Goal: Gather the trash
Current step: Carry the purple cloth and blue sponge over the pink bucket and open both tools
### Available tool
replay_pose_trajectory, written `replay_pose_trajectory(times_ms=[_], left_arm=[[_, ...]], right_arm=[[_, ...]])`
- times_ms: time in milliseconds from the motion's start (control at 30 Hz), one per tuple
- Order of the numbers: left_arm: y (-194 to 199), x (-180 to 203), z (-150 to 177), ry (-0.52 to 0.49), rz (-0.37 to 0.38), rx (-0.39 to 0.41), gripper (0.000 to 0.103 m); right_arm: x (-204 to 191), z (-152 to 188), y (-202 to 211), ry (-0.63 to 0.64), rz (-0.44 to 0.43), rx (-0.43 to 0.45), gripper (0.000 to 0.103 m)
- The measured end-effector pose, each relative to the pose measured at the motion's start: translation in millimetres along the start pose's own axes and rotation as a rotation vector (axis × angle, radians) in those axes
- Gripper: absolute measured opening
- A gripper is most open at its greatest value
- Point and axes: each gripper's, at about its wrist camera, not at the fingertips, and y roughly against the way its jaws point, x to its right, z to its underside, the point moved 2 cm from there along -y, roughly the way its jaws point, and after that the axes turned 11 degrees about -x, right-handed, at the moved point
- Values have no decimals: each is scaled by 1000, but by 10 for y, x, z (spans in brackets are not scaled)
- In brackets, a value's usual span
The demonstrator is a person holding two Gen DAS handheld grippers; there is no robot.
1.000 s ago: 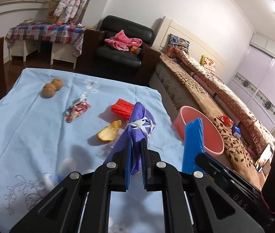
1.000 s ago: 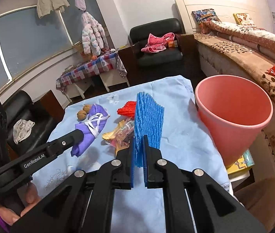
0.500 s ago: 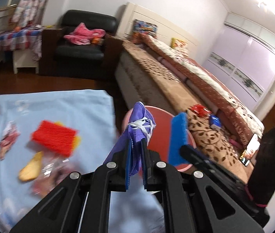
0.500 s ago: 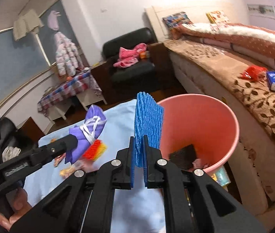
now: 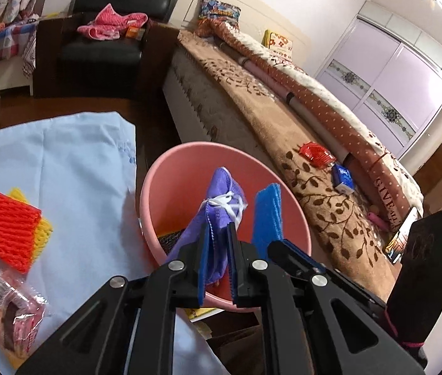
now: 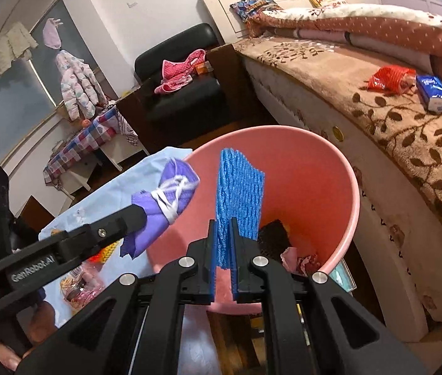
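Purple face mask (image 5: 221,206) clamped in left fingers (image 5: 203,259), blue foam net (image 6: 239,197) in right fingers (image 6: 211,259), over pink bin (image 6: 324,168)

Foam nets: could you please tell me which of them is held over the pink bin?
The blue foam net, clamped in the right gripper; the red foam net lies on the tablecloth.
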Motion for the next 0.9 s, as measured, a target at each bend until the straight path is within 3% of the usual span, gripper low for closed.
replay_pose_trajectory(times_ms=[33, 100, 167, 300, 633, 900], left_arm=[[-31, -13, -4, -3, -4, -11, 9], [-68, -30, 0, 2, 0, -27, 24], [-37, -52, 6, 12, 14, -16, 30], [84, 6, 7, -31, -5, 23, 33], [571, 31, 225, -88, -76, 108, 35], [1003, -322, 521, -75, -149, 148, 35]], right_arm=[[21, -9, -13, -6, 2, -3, 7], [64, -22, -55, -28, 0, -18, 8], [109, -18, -98, -42, -10, -36, 9], [129, -4, -107, -49, 0, -33, 25], [-168, 118, 210, 21, 18, 35, 26], [-575, 338, 337, 70, -54, 51, 26]])
